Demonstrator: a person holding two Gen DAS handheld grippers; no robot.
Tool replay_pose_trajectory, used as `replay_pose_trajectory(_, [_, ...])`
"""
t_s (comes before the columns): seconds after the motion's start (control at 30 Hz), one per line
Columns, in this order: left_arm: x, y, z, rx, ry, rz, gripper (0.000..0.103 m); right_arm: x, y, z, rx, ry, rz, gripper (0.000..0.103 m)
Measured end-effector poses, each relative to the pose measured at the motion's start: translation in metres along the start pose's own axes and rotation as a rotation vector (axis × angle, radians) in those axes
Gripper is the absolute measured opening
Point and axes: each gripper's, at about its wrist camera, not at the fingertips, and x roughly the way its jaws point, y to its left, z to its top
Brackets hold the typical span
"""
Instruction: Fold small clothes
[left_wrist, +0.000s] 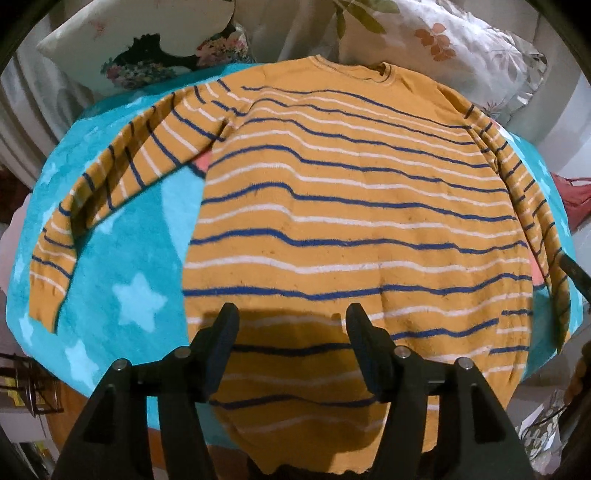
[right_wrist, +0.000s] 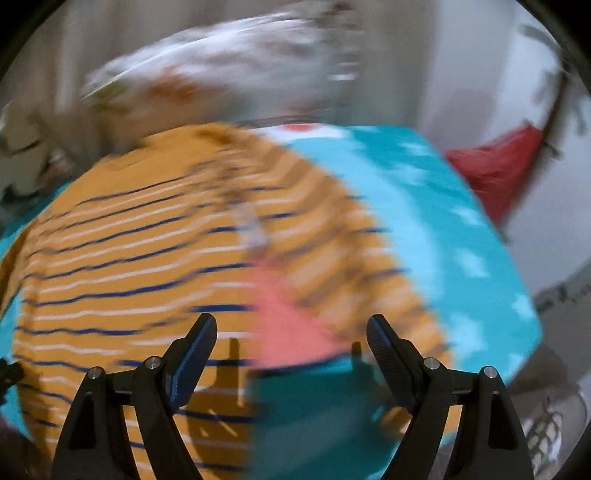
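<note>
Sweater (left_wrist: 354, 206) lies flat on the teal star blanket (left_wrist: 122, 258), neck away from the person, hem hanging over the near edge. It is mustard with blue and white stripes. One sleeve (left_wrist: 110, 192) is spread out to the left across the blanket; the other sleeve (left_wrist: 532, 206) runs down along the right side of the body. A pink patch of the blanket shows at each side seam.

Left gripper (left_wrist: 291, 317) hovers over the lower body of the sweater, jaws apart, nothing between the pads; its shadow falls on the cloth.

Right gripper (right_wrist: 291, 328) is over the sweater's right edge, jaws wide apart and empty. That view is heavily blurred.

Pillows (left_wrist: 454, 48) lie beyond the neck. A red cloth (right_wrist: 502, 166) sits past the blanket's right side.
</note>
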Motion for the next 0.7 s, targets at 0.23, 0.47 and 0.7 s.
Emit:
replay_pose_trajectory(0.23, [0.004, -0.002, -0.003, -0.068, 0.027, 0.007, 0.059, 0.035, -0.082, -0.022, 0.092, 0.079, -0.115, 0.088])
replay_pose_trajectory(0.47, [-0.005, 0.008, 0.0, -0.139, -0.01, 0.022, 0.06, 0.048, -0.104, -0.001, 0.159, 0.125, 0.102, 0.015])
replay_pose_trajectory(0.7, [-0.017, 0.06, -0.006, -0.288, -0.044, 0.066, 0.064, 0.059, -0.163, 0.06, 0.181, 0.051, -0.201, 0.027])
